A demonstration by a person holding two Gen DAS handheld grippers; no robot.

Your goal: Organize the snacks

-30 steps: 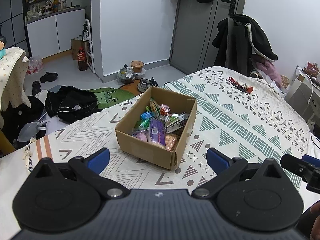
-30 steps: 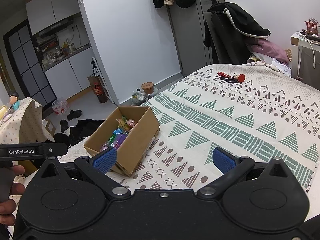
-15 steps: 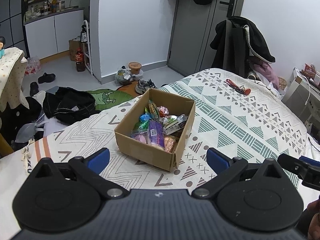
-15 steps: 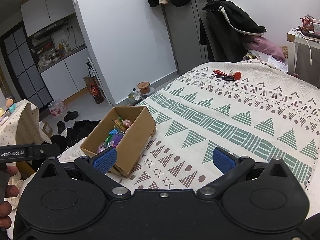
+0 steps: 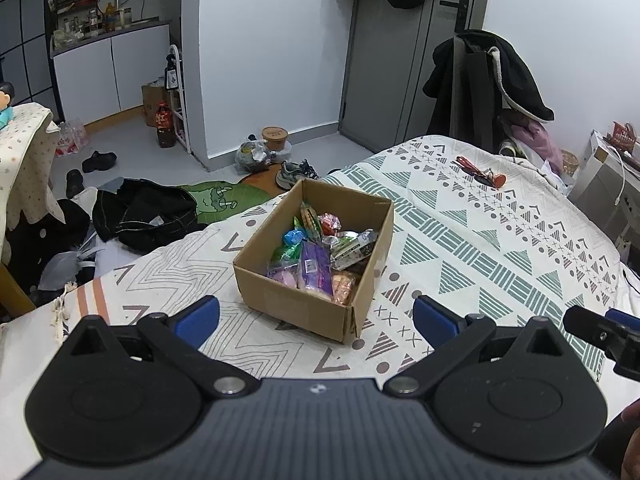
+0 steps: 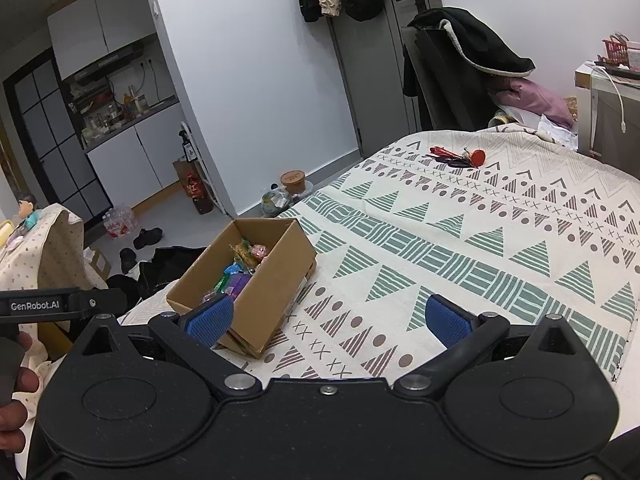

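Both jaws stand wide apart, empty: left gripper (image 5: 316,320), right gripper (image 6: 330,318). Ahead of the left gripper sits the cardboard box (image 5: 296,300) holding snacks (image 5: 316,256); it overlaps the right gripper's left finger.

The box (image 5: 308,304) is matt brown corrugated cardboard with raw-cut edges. The snacks (image 5: 320,252) in it sit in glossy, crinkled plastic and foil wrappers. The bedspread (image 6: 460,240) is matt woven cloth, printed. Both grippers, left (image 5: 316,322) and right (image 6: 326,318), are matt black plastic with ribbed backs, shiny metal screws and blue textured rubbery pads (image 6: 448,320).
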